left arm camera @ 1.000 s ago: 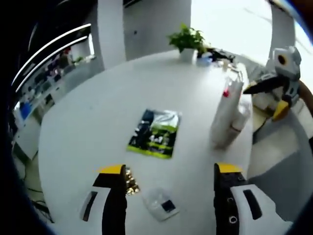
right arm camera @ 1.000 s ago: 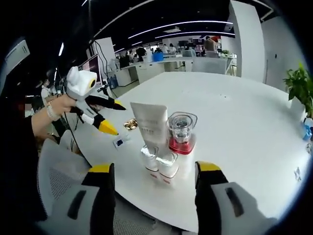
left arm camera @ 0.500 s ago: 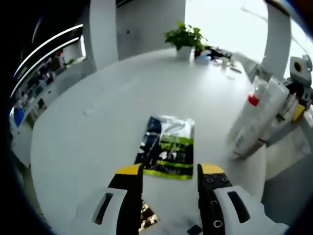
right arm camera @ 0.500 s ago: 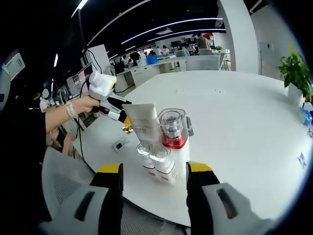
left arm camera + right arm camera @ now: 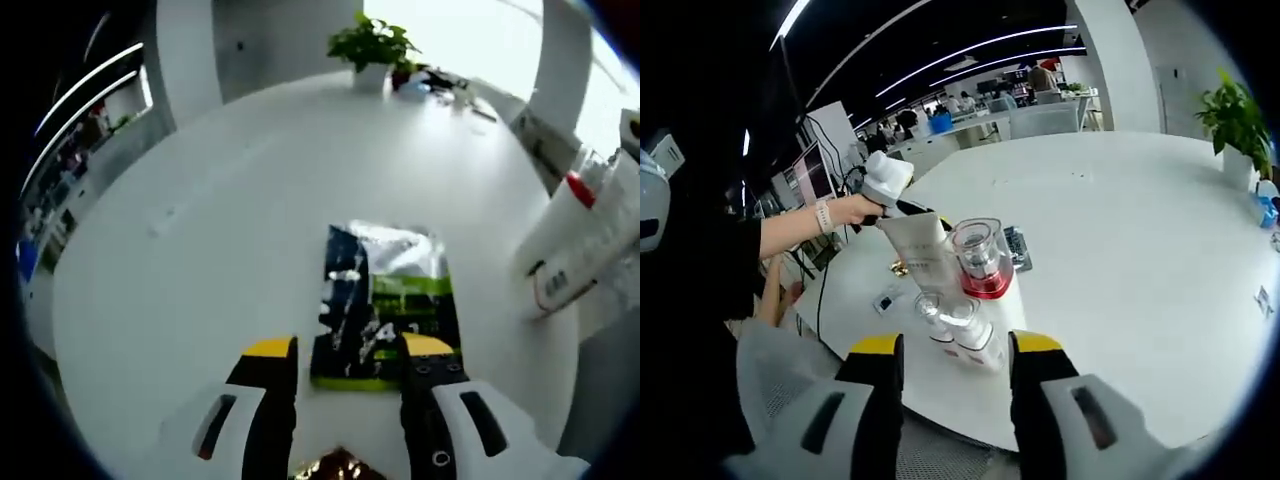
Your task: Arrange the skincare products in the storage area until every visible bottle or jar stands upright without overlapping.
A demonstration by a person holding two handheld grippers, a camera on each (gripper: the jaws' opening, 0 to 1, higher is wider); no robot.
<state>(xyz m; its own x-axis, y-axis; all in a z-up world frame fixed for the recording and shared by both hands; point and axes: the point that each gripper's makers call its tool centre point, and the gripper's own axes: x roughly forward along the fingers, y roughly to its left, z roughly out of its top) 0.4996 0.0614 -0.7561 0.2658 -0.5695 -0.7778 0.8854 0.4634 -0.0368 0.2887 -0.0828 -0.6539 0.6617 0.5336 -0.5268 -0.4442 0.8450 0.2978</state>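
In the left gripper view, the left gripper (image 5: pixel 347 350) hangs open over the near edge of a green and black sachet (image 5: pixel 385 300) at frame centre. In the right gripper view, the right gripper (image 5: pixel 956 347) is open just below the bottles (image 5: pixel 958 325), tube (image 5: pixel 916 250) and red-based jar (image 5: pixel 980 260) standing clustered mid-frame on the white table (image 5: pixel 1140 230).

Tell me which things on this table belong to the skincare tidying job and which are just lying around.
Job: white tube, red-based bottle, two small clear-capped bottles.
Lying about: green-and-black sachet, gold wrapper, potted plant, small card.
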